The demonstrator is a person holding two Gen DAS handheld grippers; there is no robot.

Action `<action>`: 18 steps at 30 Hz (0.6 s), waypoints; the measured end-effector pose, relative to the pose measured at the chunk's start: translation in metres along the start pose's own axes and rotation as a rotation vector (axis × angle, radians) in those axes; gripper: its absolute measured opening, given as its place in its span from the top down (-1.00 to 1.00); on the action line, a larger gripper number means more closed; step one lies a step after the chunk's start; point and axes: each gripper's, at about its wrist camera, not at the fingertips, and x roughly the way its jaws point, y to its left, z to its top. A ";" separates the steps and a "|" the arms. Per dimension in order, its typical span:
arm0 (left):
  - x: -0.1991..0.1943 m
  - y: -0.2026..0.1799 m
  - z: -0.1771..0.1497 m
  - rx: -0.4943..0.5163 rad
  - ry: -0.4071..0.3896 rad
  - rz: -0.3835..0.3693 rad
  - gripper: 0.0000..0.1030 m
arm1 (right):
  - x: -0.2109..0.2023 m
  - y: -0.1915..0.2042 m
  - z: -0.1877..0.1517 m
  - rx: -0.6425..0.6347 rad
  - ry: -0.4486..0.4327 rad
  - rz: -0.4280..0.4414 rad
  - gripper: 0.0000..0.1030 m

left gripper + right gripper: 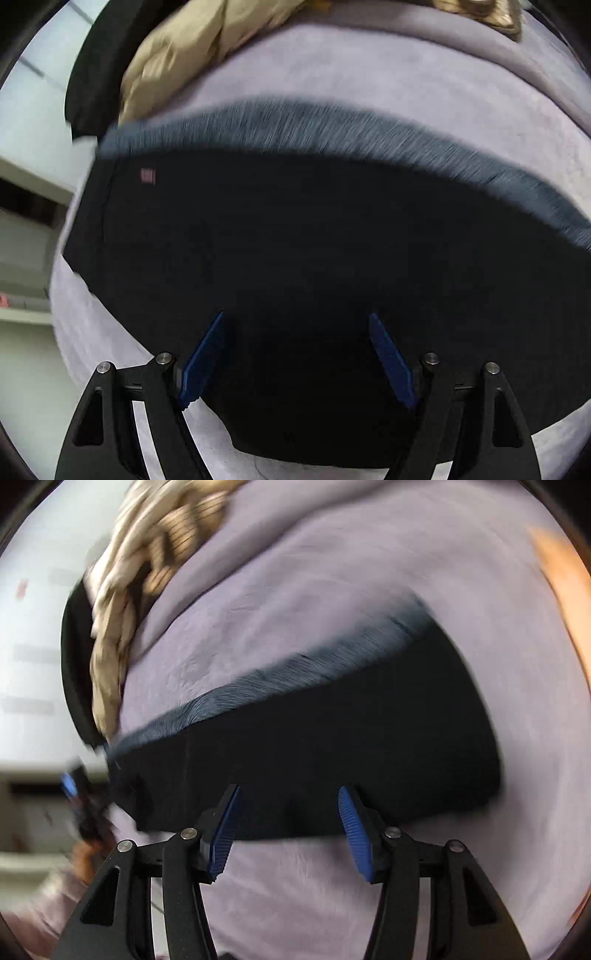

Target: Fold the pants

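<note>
The black pants lie flat on a lilac fleece-covered surface, with a grey ribbed waistband along their far edge and a small red label near the left end. My left gripper is open and empty, its blue pads above the pants' near part. In the right wrist view the pants run left to right with the waistband on the far side. My right gripper is open and empty at the pants' near edge. The other gripper shows blurred at the left.
A crumpled tan garment and a black garment lie at the far left of the surface. In the right wrist view a beige striped cloth lies far left. White furniture stands beyond the left edge.
</note>
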 end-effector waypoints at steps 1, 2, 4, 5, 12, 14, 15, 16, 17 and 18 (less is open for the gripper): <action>0.003 0.005 -0.007 -0.022 -0.021 -0.004 -0.71 | -0.007 -0.019 -0.008 0.065 -0.021 0.023 -0.13; 0.004 0.006 -0.008 -0.029 -0.029 -0.005 -0.72 | -0.012 -0.035 -0.012 0.107 -0.033 0.018 -0.13; 0.003 0.004 -0.007 -0.032 -0.022 0.009 -0.72 | -0.013 -0.057 -0.018 0.193 -0.059 0.028 -0.13; 0.003 0.003 -0.008 -0.031 -0.019 0.013 -0.71 | -0.015 -0.066 -0.022 0.232 -0.080 0.052 -0.13; 0.005 0.004 -0.004 -0.026 -0.007 0.001 -0.72 | 0.001 -0.102 -0.018 0.409 -0.133 0.174 -0.06; 0.007 0.008 0.000 -0.019 -0.003 0.008 -0.72 | 0.005 -0.087 -0.005 0.403 -0.149 0.210 0.72; 0.007 0.003 0.005 -0.007 -0.007 0.015 -0.72 | -0.003 -0.081 -0.002 0.383 -0.174 0.230 0.72; 0.005 0.000 0.006 0.014 -0.017 0.025 -0.72 | -0.009 -0.072 0.000 0.343 -0.194 0.235 0.73; 0.005 -0.005 0.007 0.031 -0.028 0.033 -0.72 | -0.012 -0.056 0.004 0.274 -0.197 0.180 0.73; 0.006 -0.007 0.006 0.043 -0.038 0.037 -0.73 | -0.010 -0.052 0.006 0.230 -0.187 0.116 0.73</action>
